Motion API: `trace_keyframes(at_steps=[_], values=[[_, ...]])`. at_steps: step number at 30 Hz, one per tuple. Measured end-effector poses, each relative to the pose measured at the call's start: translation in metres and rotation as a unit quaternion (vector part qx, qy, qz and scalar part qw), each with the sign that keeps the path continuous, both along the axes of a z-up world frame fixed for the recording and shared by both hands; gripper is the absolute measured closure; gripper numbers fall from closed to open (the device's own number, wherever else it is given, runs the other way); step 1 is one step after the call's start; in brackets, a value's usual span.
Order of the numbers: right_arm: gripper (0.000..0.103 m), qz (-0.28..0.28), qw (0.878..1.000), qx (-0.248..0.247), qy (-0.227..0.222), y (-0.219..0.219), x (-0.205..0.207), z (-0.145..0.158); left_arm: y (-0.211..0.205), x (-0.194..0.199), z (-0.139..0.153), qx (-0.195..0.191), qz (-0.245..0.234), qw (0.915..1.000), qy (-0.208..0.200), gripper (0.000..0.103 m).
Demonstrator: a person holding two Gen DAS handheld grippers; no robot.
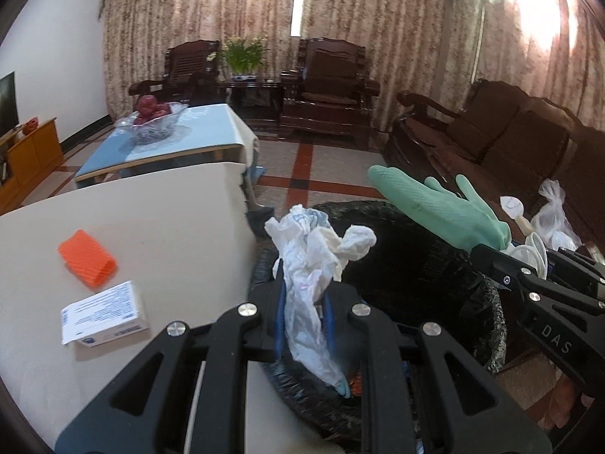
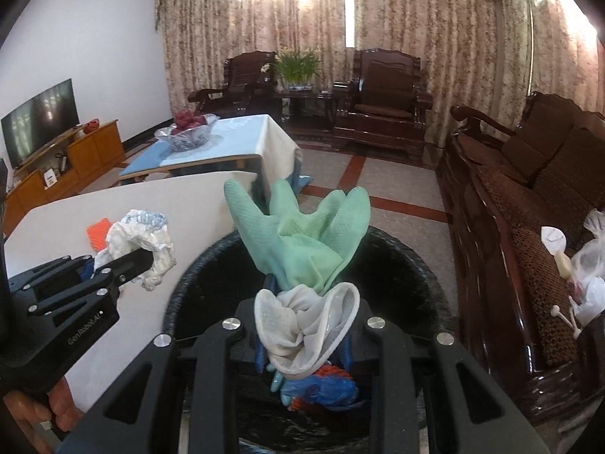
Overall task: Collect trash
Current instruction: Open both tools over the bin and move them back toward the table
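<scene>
A: Status. Left gripper (image 1: 304,302) has its jaws clamped narrow on a crumpled white plastic bag (image 1: 314,261). Right gripper (image 2: 302,325) has its jaws pinched on the cuff of a green rubber glove (image 2: 302,234). Both loads hang over the black bin (image 2: 401,261), which sits just beside the white surface (image 1: 159,227).

B: Release risk?

A: The bag first. It's light and springy, and a long tail of it drapes down past the jaws. I'd guess it can cling to a blue pad (image 1: 280,314) on opening and ride back out.

B: Glove?

A: The fingers stick up and forward, past the far rim in the right wrist view. If it's let go too far forward, I think it flops over the rim onto the floor rather than in.

B: Collision?

A: Possible. The two grippers sit close together over one opening; a careless swing could knock one load loose.

B: Bin capacity?

A: Blue and orange scraps (image 2: 321,389) already lie at the bottom. There looks to be room.

B: Left behind?

A: An orange mesh sleeve (image 1: 87,264) and a small white box (image 1: 104,314) lie on the surface, near each other. Plastic bags (image 2: 590,265) sit on the sofa (image 2: 529,204). Can't tell if those count as trash.
</scene>
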State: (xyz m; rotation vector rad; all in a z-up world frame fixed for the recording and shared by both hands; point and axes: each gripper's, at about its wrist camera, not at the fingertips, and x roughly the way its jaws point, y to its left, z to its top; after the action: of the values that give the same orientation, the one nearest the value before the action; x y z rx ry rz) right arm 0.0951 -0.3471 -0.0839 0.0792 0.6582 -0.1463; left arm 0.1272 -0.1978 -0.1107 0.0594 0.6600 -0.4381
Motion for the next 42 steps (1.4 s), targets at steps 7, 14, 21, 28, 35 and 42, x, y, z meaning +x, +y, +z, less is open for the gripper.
trace_keyframes(at_steps=[7, 14, 21, 28, 35, 42], values=[[0.075, -0.021, 1.0, -0.001, 0.018, -0.023, 0.009, -0.02, -0.029, 0.014, -0.017, 0.004, -0.02, 0.9997, 0.013, 0.088], [0.052, -0.036, 0.999, -0.017, 0.029, -0.031, 0.015, -0.032, -0.033, 0.027, -0.019, -0.003, -0.022, 0.9996, 0.018, 0.049], [0.006, -0.068, 0.997, -0.044, 0.002, -0.026, 0.009, -0.023, -0.007, 0.027, -0.009, 0.001, -0.002, 1.0, 0.005, 0.034], [0.006, -0.037, 0.999, -0.021, 0.0, -0.002, 0.023, -0.017, 0.051, 0.022, 0.005, 0.016, 0.05, 0.9985, -0.017, 0.017], [0.006, 0.027, 0.999, -0.021, -0.012, 0.054, 0.038, -0.012, 0.124, 0.018, 0.01, 0.019, 0.116, 0.9929, -0.018, 0.014], [0.006, 0.094, 0.995, -0.02, -0.015, 0.116, 0.056, -0.012, 0.203, 0.013, 0.009, 0.025, 0.186, 0.9822, -0.014, 0.014]])
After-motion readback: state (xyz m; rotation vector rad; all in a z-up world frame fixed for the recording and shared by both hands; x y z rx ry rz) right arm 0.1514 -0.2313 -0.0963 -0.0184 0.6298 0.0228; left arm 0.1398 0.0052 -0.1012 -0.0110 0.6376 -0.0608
